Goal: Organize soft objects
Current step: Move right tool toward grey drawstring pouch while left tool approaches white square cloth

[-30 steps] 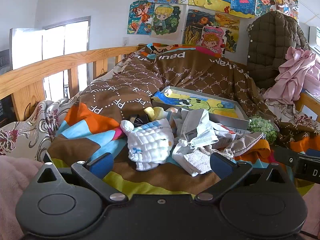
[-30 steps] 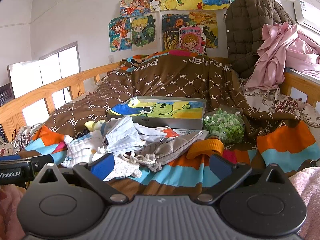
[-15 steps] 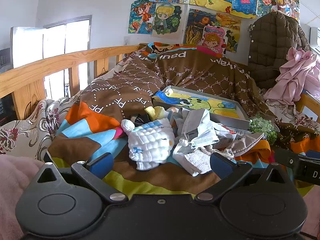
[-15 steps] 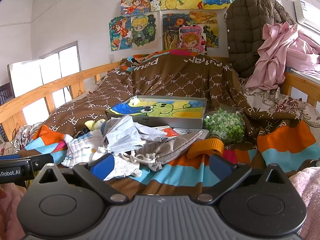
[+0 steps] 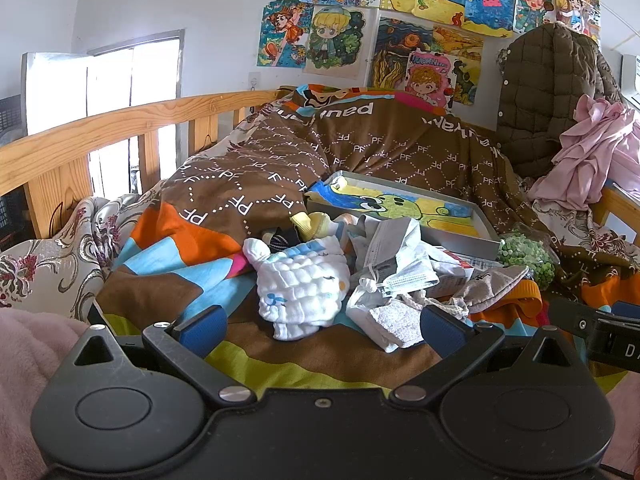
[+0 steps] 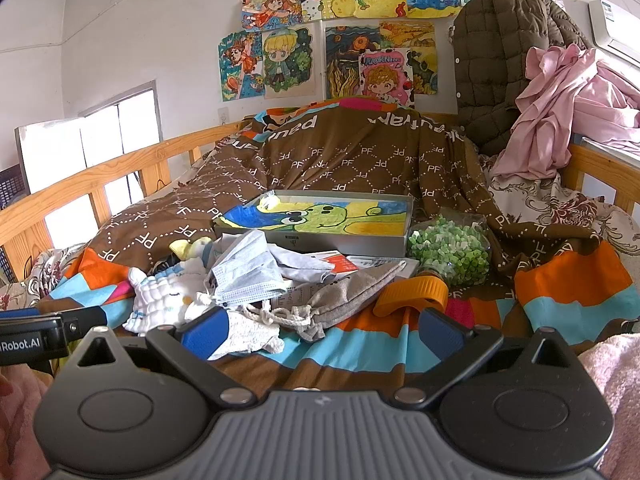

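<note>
Change since the earlier frames: none to speak of; both grippers hang at the near edge of the bed as before, and the pile lies as it lay.

Left gripper [image 5: 322, 326]: fingers spread wide, holding nothing, blue pads just short of the pile.
Right gripper [image 6: 322, 330]: fingers likewise released and empty; its left pad overlaps the white terry cloth [image 6: 252, 334] in view, contact not clear.

Soft objects, heaped centre on the striped bedcover [image 5: 168, 280]:
- White quilted cloth [image 5: 300, 284] with blue trim, at the left of the pile, nearest the left gripper.
- White terry cloth, near edge of the pile, between the two grippers.
- Face mask [image 6: 248, 280], pale blue, crumpled on top of the heap.
- Grey drawstring pouch [image 6: 348, 294], right of centre, cord trailing toward the near side.
- Yellow sock [image 5: 310, 224], far left of the pile, beside dark fabric.

Other items:
- Shallow grey box [image 6: 320, 242] with a cartoon drawing inside, just beyond the pile.
- Jar of green bits [image 6: 450, 254] lying on its side, right of the box, orange lid [image 6: 412, 294] toward the near side.
- Wooden bed rail [image 5: 100, 140], left.
- Drawings [image 6: 328, 52] on the far wall; brown quilted coat [image 6: 504, 60] and pink cloth [image 6: 568, 100] at far right.
</note>
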`<state>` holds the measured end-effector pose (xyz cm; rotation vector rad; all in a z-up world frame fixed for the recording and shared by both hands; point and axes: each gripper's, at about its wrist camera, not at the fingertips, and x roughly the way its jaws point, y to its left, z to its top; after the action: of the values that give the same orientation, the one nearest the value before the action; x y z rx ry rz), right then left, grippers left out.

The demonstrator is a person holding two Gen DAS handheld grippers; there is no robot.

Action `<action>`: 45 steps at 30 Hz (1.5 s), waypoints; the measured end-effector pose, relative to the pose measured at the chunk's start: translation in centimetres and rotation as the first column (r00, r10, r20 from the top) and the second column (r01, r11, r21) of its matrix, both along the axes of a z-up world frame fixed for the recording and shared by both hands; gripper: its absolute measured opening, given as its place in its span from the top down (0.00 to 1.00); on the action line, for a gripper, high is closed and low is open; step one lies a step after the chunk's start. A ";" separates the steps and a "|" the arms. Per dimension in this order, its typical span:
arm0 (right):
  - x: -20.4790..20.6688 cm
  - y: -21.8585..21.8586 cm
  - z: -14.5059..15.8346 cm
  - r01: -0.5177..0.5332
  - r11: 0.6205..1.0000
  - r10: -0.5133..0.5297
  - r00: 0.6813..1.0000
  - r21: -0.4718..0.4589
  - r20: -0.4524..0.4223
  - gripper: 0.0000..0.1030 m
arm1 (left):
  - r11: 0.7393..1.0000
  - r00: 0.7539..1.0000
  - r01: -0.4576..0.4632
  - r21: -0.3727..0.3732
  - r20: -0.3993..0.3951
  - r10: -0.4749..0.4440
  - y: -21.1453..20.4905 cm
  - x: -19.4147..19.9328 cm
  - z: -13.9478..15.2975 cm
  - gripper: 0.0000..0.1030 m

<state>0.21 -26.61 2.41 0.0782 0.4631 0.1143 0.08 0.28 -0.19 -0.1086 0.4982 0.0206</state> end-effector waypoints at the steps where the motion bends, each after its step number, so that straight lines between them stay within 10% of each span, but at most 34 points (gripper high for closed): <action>1: 0.0 0.0 0.0 0.000 1.000 0.000 1.000 0.000 0.000 0.00 | 1.000 1.000 0.001 0.000 0.000 -0.001 0.0 0.0 0.0 0.01; 36: -0.1 0.1 0.0 -0.002 1.000 0.002 1.000 0.000 -0.008 0.00 | 1.000 1.000 0.007 -0.007 -0.015 -0.007 0.3 0.0 -0.2 0.01; 45: 2.8 -0.5 -0.6 -0.049 0.996 0.062 0.982 0.079 -0.180 0.00 | 0.996 0.996 0.024 -0.084 -0.089 -0.031 0.6 1.6 -0.6 0.01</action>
<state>2.99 -27.15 1.79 0.1493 0.6449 0.1803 1.71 0.90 -0.79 -0.1829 0.5911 -0.0221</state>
